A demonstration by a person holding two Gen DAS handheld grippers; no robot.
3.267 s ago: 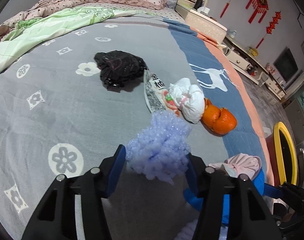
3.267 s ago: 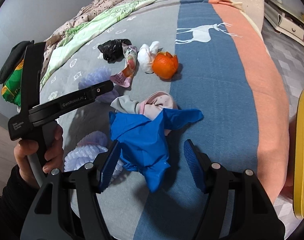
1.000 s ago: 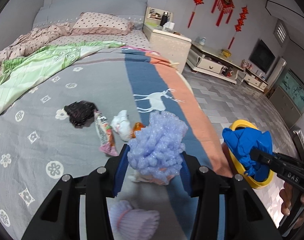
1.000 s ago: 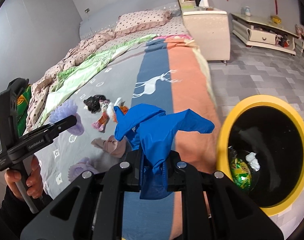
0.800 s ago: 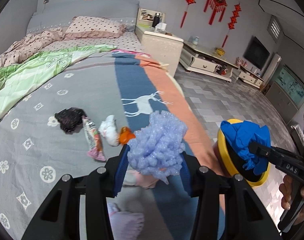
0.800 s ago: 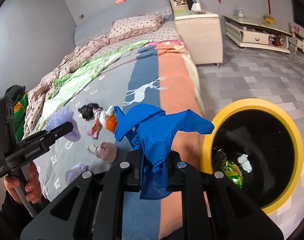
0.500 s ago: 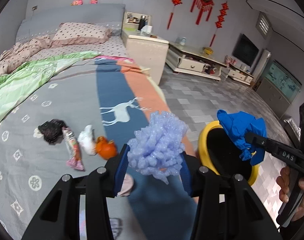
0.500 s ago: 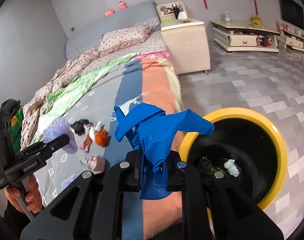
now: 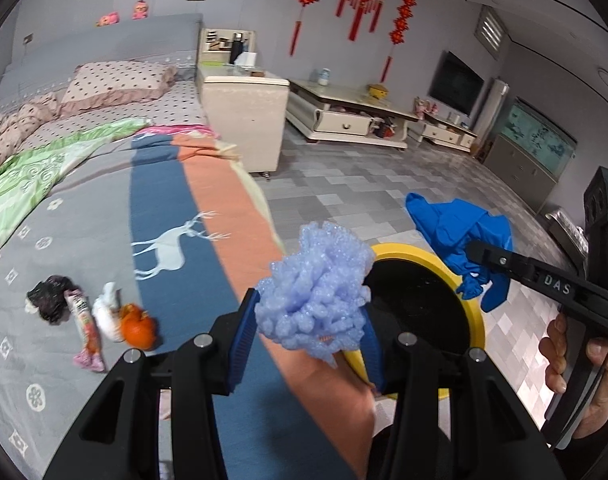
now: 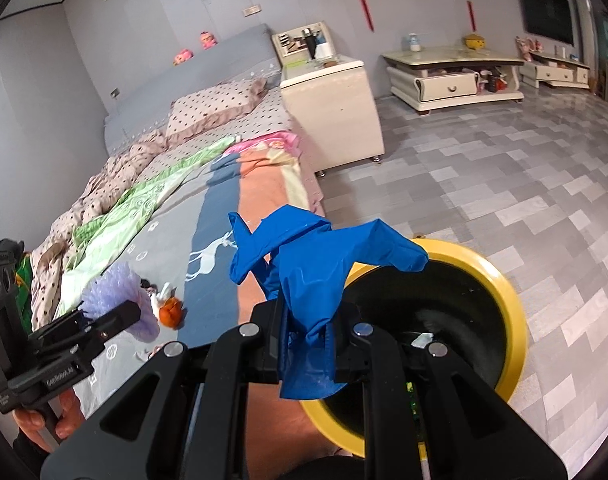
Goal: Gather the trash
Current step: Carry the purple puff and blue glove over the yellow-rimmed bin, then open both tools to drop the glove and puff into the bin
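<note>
My left gripper [image 9: 306,344] is shut on a lilac bubble-wrap wad [image 9: 318,292], held over the bed's edge beside the yellow-rimmed black bin [image 9: 474,316]. My right gripper [image 10: 310,344] is shut on a crumpled blue glove [image 10: 316,264], which hangs above the near left rim of the bin [image 10: 512,304]. The bin holds a few scraps. In the left wrist view the blue glove [image 9: 456,232] shows over the bin's right side. In the right wrist view the lilac wad [image 10: 115,284] shows at the left. On the bedspread lie an orange peel [image 9: 137,326], a white wad [image 9: 105,312], a snack wrapper [image 9: 83,320] and a black bag [image 9: 49,298].
The bin stands on a grey tiled floor [image 10: 524,184] next to the bed [image 9: 103,240]. A cream bedside cabinet [image 10: 332,108] and low TV units [image 10: 452,76] stand farther back. A hand [image 9: 584,364] grips the right handle.
Both grippers have swung away from the bed toward the bin with their loads. The bin now sits right under the glove and beside the lilac wad. Neither grip changed.
</note>
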